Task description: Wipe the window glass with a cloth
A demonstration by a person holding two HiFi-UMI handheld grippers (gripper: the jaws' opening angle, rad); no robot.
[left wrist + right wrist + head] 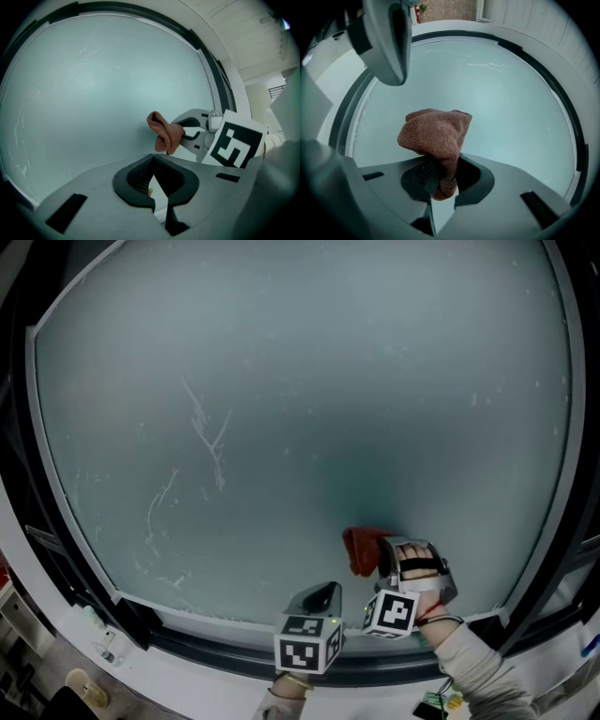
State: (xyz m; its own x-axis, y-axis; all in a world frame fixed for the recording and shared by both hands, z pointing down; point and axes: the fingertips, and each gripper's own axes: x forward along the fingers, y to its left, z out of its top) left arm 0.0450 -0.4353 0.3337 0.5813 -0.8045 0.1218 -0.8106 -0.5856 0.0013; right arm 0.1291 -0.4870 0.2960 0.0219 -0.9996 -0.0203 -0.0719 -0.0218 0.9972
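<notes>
Cloth [435, 136] pinched in right gripper [440, 185] fingers, long axis pointing ahead toward streaked window glass [300, 381], left gripper [152, 190] fingers pressed together, dark frame [216, 641] around.

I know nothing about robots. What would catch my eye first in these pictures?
The pale, cloudy window glass fills almost every view, with faint white streaks left of its middle. Low on it, right of centre in the head view, a reddish-brown cloth stands out, pinched in the right gripper. Just left of that, the left gripper holds nothing, its jaws together.
</notes>
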